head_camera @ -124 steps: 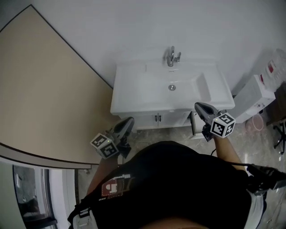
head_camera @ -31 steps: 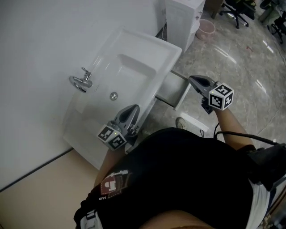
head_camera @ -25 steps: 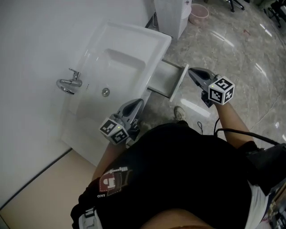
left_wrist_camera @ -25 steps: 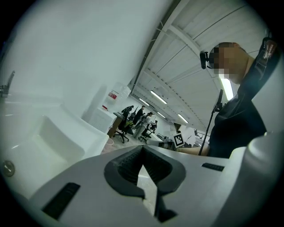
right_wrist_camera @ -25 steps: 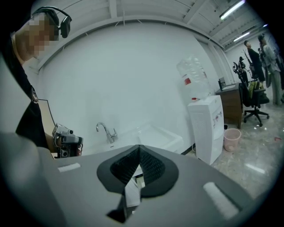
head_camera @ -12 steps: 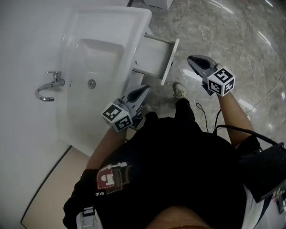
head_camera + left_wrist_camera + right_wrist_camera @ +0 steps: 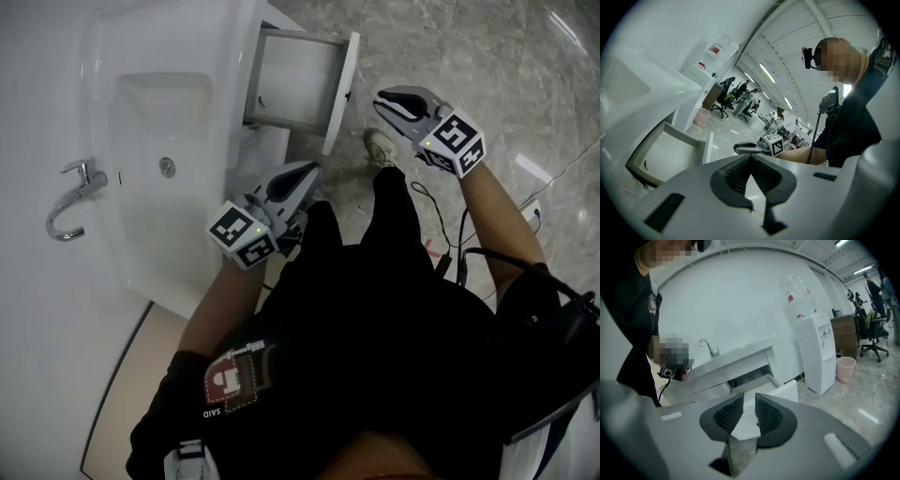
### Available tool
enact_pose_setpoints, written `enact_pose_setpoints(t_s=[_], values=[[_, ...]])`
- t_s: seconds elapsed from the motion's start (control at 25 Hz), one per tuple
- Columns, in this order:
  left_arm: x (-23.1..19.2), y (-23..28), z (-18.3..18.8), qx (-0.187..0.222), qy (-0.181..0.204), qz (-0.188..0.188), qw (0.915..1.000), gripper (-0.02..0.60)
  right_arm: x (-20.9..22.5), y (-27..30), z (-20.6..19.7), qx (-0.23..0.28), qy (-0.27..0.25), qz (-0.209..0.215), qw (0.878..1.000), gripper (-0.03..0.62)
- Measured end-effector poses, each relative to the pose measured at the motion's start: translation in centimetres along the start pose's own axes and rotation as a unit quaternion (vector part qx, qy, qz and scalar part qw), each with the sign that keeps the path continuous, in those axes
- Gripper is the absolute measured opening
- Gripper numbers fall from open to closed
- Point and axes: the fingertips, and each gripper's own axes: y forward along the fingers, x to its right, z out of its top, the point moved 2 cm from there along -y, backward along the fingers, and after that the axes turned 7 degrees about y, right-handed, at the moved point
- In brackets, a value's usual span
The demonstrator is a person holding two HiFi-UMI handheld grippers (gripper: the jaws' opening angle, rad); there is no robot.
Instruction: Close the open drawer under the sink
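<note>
The boxy white drawer (image 7: 300, 80) is sticking out from under the glossy white rectangular sink (image 7: 127, 56), showing its smooth pale bottom above the polished grey stone floor (image 7: 487, 56). Beside the sink, your left gripper (image 7: 312, 169) is pressing its ribbed pads together on nothing. Your right gripper (image 7: 380, 99) has just been opening its jaws, with nothing between them.

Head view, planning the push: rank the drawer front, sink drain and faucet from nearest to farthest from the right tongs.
1. The drawer front, just left of the right tongs, whose jaws have just been opening, nothing between them.
2. The sink drain, farther left.
3. The faucet, farthest left.
</note>
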Motion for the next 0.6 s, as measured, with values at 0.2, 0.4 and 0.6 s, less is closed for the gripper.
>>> enact_pose_setpoints(t_s=[0.2,0.4,0.6], values=[[-1.3,1.5,-2.6,-0.015,-0.008,0.006,0.9998,0.0,0.8,2.8,-3.8,-0.019,-0.014,0.014,1.0,0.082],[-1.5,3.1,-4.9,-0.031,-0.012,0.001,0.9995,0.0,2.1,5.6,-7.1,-0.041,-0.043,0.007,0.998,0.111],[-2.2,3.6,-6.3,-0.035,-0.018,-0.003,0.9992,0.0,3.2,8.9,-10.0,-0.08,-0.117,-0.01,0.99,0.143]])
